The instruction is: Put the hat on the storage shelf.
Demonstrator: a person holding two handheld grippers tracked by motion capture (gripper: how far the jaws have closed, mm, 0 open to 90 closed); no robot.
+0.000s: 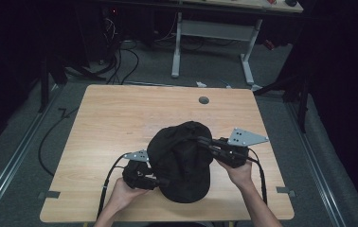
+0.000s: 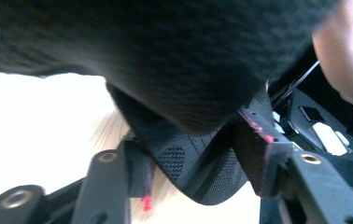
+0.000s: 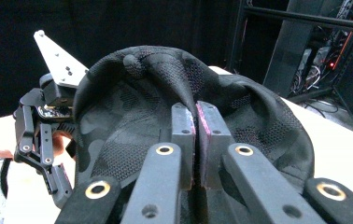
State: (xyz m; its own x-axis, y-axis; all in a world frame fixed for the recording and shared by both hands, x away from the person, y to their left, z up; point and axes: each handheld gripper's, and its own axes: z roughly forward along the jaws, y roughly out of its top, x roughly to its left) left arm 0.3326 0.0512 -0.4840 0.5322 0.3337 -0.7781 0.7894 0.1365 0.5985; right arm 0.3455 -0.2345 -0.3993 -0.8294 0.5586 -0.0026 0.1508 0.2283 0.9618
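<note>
A black mesh cap [image 1: 182,161] lies crown up on the near middle of the wooden table [image 1: 115,118]. My right gripper [image 1: 201,140] comes in from the right and is shut on the cap's edge; in the right gripper view its pads [image 3: 184,126] pinch a fold of the cap [image 3: 132,93] between them. My left gripper [image 1: 163,181] reaches in from the cap's near left side. In the left gripper view a loop of the cap's band [image 2: 198,172] fills the gap between the left gripper's [image 2: 198,168] jaws and touches both pads, under the bulging crown [image 2: 165,60].
A round cable hole [image 1: 203,100] sits near the table's far edge. Beyond the table stand a white desk frame [image 1: 212,33] and loose cables [image 1: 125,61] on the grey floor. Dark curtains close off both sides.
</note>
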